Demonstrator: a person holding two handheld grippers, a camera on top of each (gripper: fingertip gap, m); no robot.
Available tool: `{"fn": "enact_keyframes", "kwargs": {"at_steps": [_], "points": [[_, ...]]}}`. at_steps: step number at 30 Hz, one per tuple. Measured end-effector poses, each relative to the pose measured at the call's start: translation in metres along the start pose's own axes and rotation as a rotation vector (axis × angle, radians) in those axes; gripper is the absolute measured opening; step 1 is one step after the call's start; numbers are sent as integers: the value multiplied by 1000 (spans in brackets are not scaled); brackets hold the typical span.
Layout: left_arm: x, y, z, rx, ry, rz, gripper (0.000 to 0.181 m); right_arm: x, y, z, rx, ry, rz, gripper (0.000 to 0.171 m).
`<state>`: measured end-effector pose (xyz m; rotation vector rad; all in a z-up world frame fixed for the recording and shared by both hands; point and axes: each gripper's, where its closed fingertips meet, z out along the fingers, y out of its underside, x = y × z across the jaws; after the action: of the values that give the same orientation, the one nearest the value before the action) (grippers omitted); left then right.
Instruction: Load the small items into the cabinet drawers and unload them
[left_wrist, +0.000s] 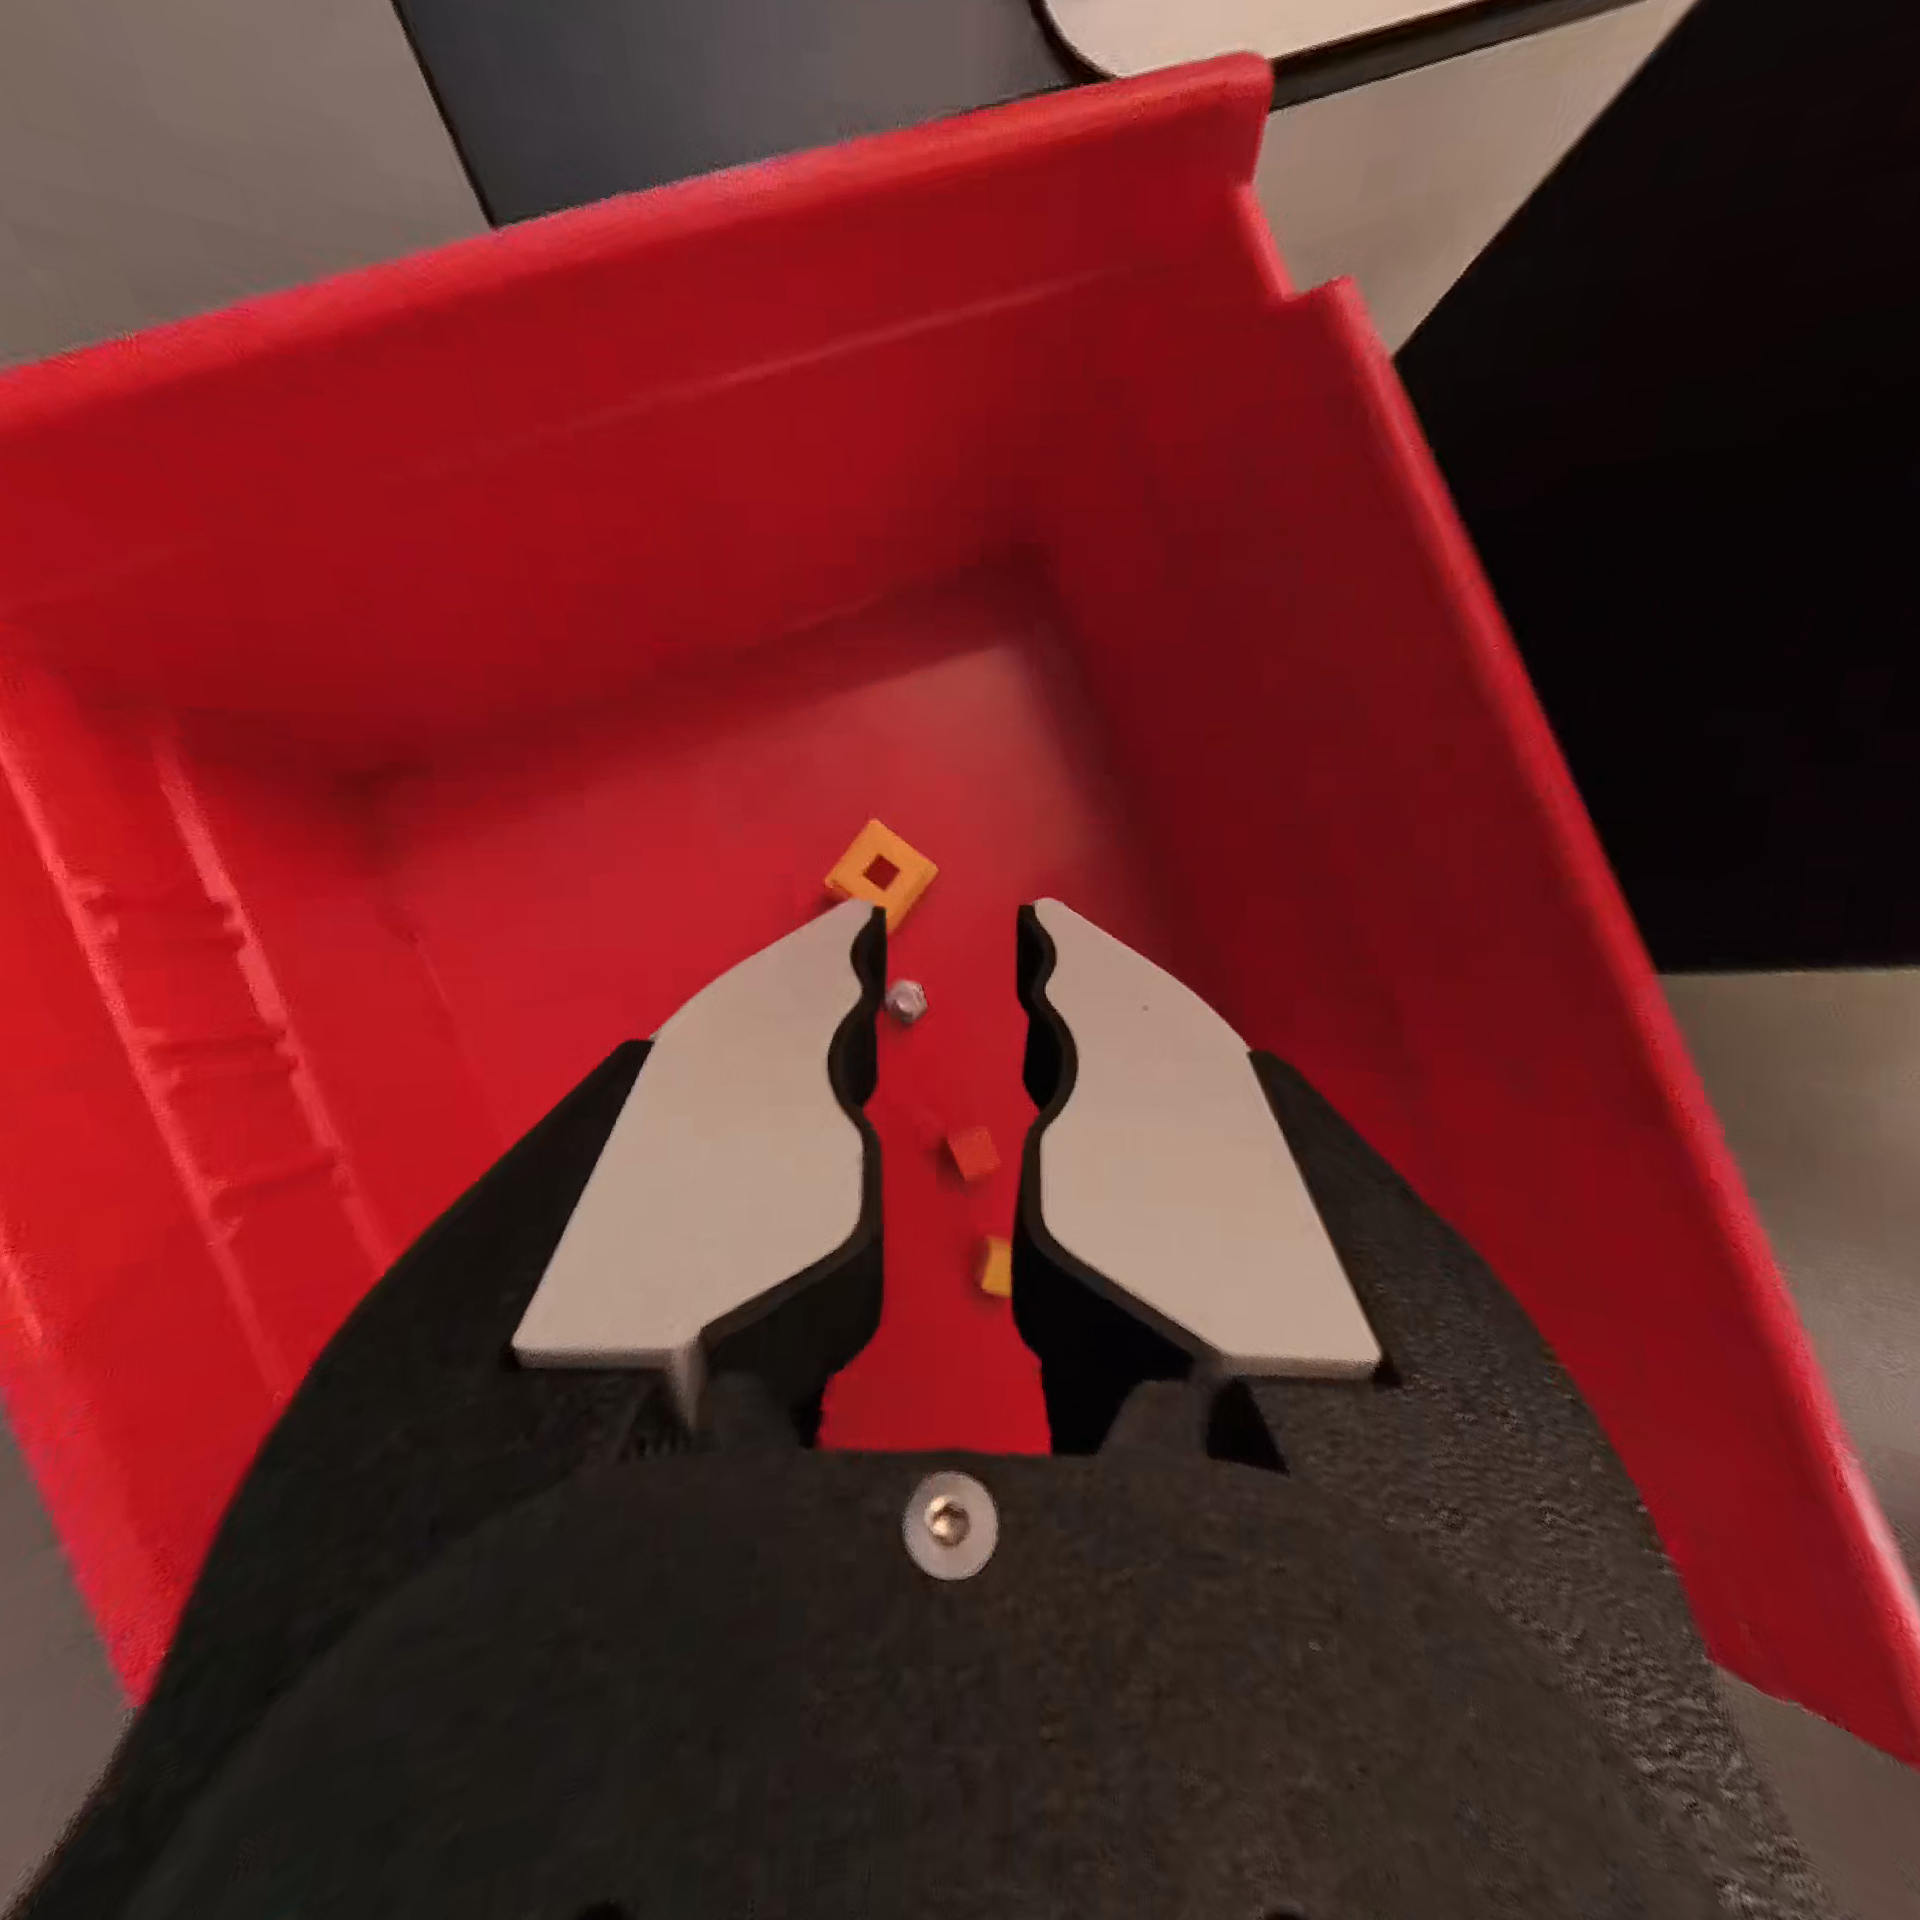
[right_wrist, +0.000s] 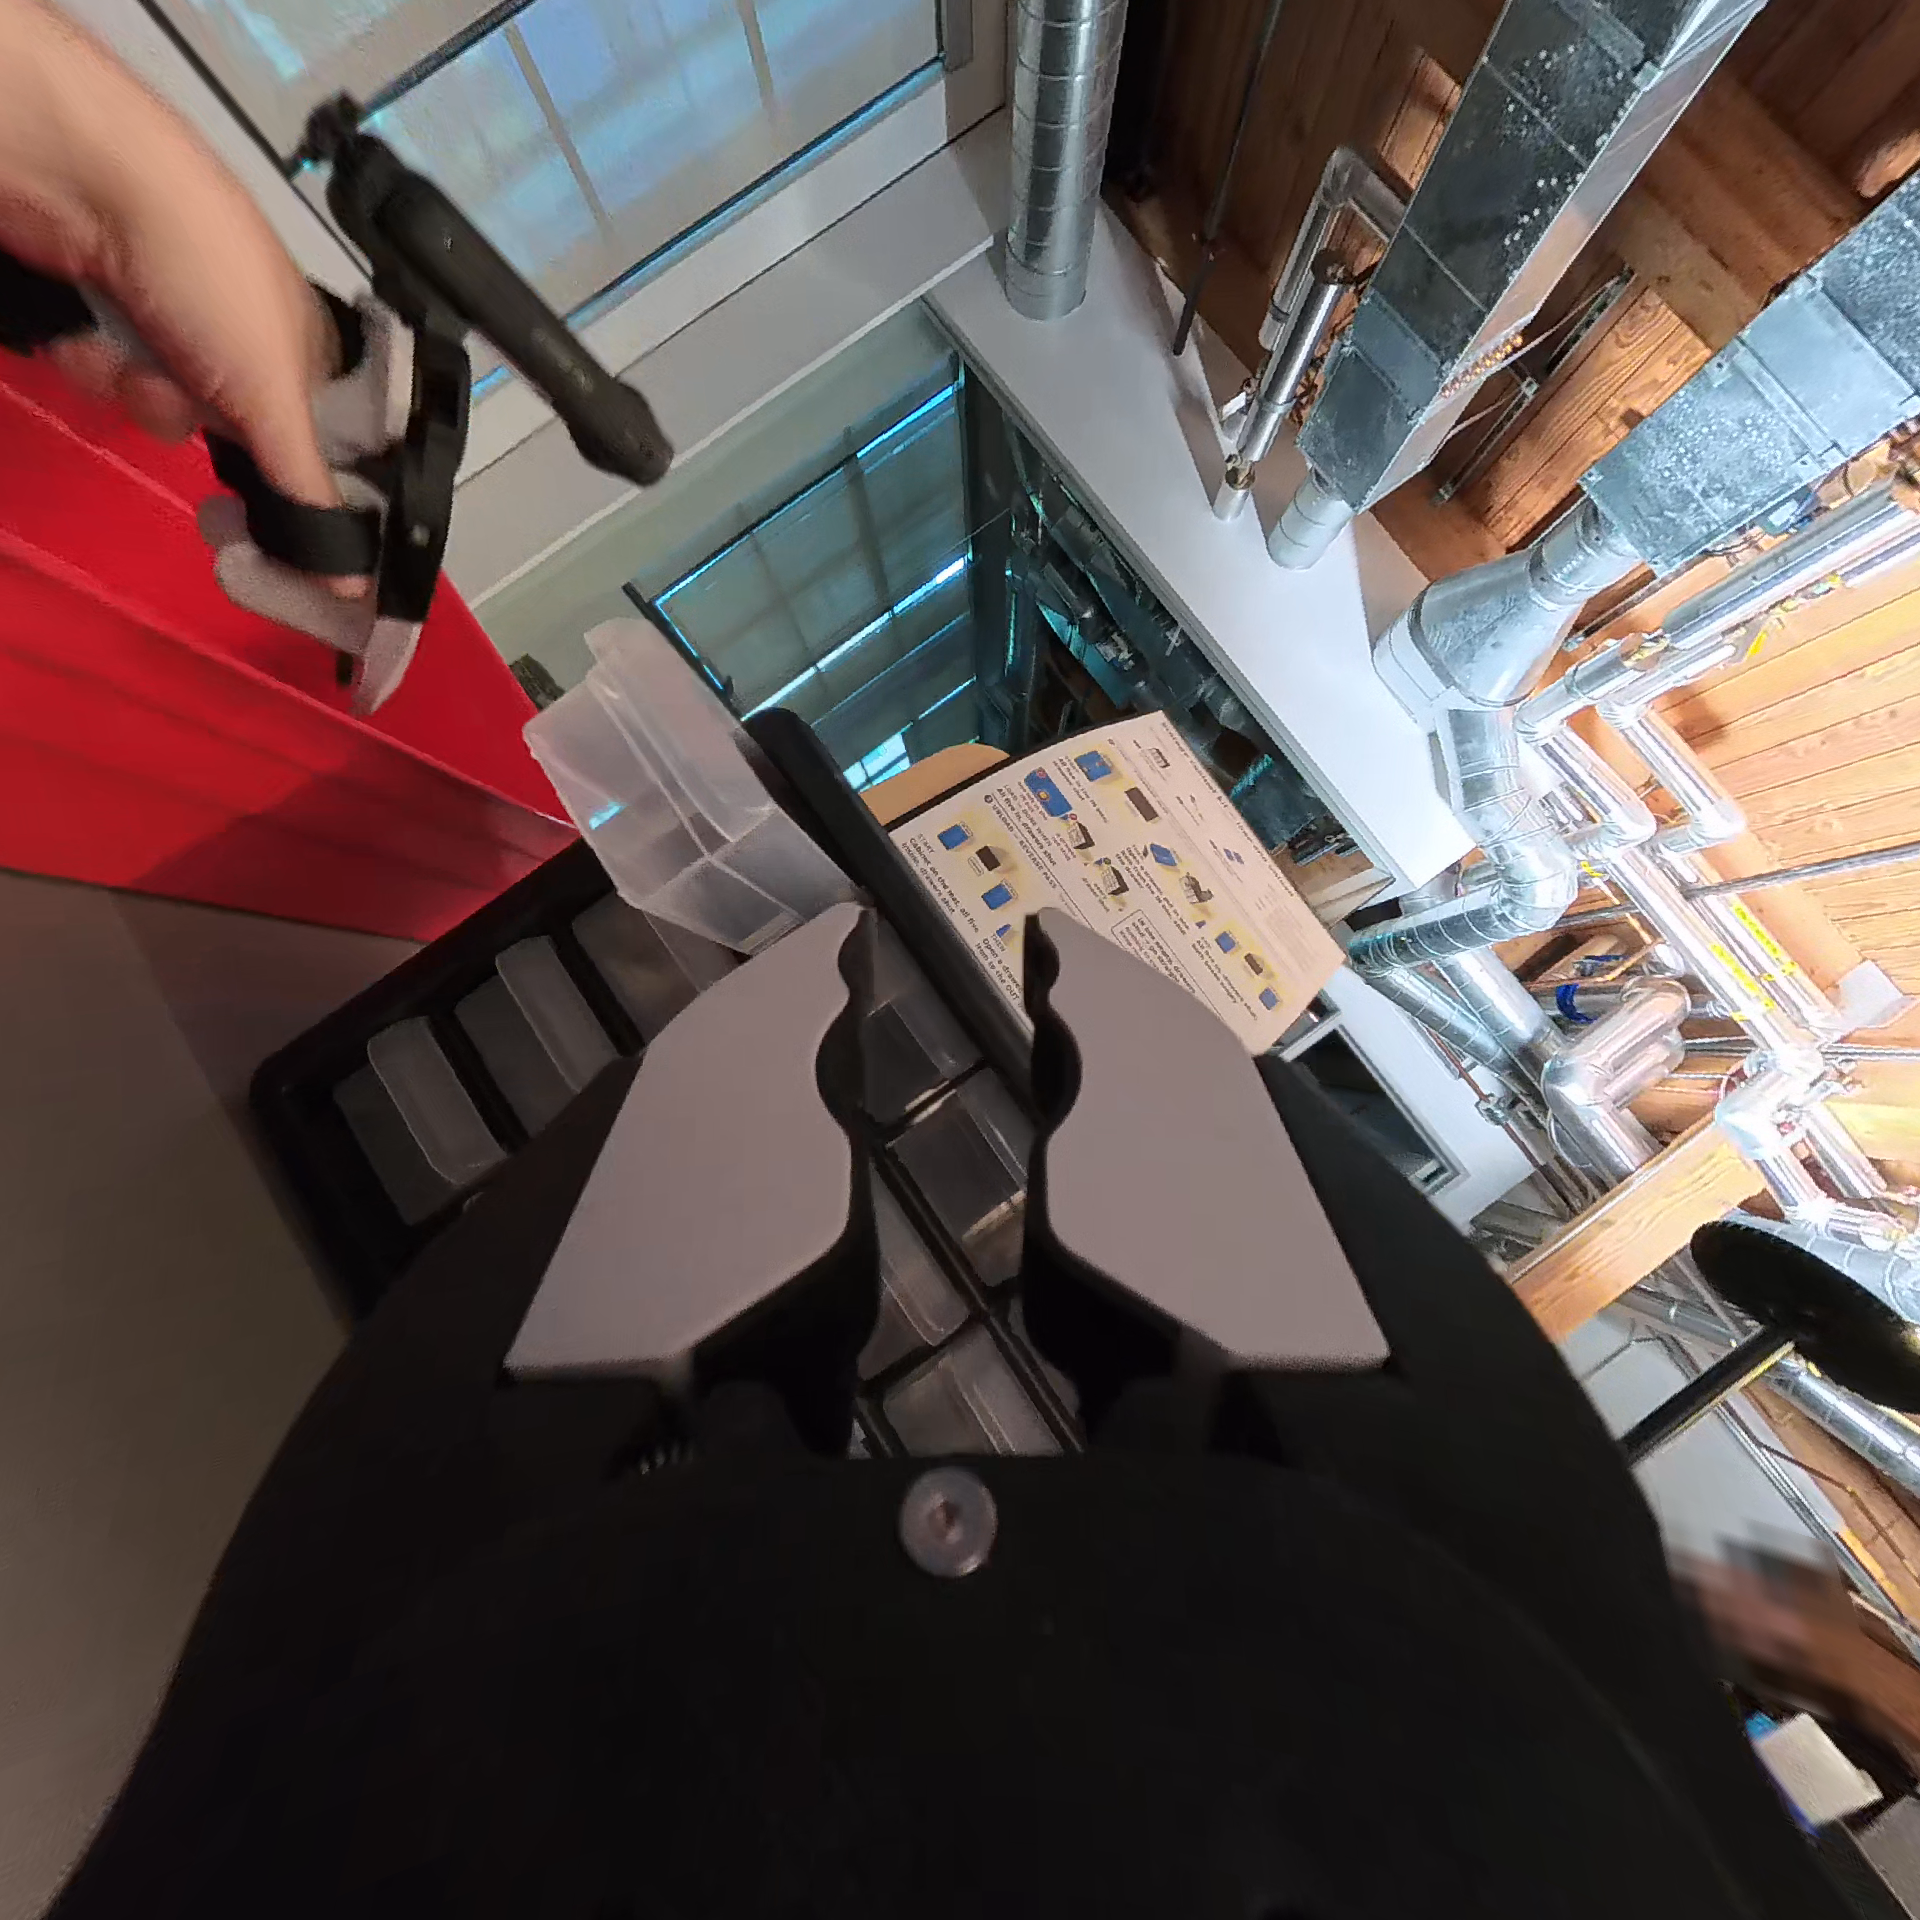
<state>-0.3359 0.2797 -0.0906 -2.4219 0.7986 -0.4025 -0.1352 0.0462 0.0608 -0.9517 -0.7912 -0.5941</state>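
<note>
In the left wrist view my left gripper is open and empty, reaching down into a red bin. On the bin floor lie an orange square ring just past the left fingertip, a silver nut, a red-orange cube and an orange piece between the fingers. My right gripper is open and empty, held in front of a black cabinet with clear drawers. One clear drawer sticks out. The left gripper also shows over the red bin, held by a hand.
A printed instruction sheet stands behind the cabinet. The grey tabletop lies left of the cabinet. The right wrist view is strongly tilted, with windows and ceiling pipes in the background. A black panel lies beyond the bin. The gap from one gripper's tips to the other's is roughly 35 cm.
</note>
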Motion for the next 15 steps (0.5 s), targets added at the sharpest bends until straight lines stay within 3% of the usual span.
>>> {"fn": "enact_keyframes", "kwargs": {"at_steps": [3, 6, 15], "points": [[-12, -2, 12, -23, -110, 87, 42, 9, 0, -2, 5, 22, 9, 27], [-11, 11, 25, -151, -126, 100, 45, 12, 4, -2, -4, 19, 42, 26], [-16, 15, 44, -243, -166, 88, 34, 12, 11, 1, -34, 5, 55, 23]]}}
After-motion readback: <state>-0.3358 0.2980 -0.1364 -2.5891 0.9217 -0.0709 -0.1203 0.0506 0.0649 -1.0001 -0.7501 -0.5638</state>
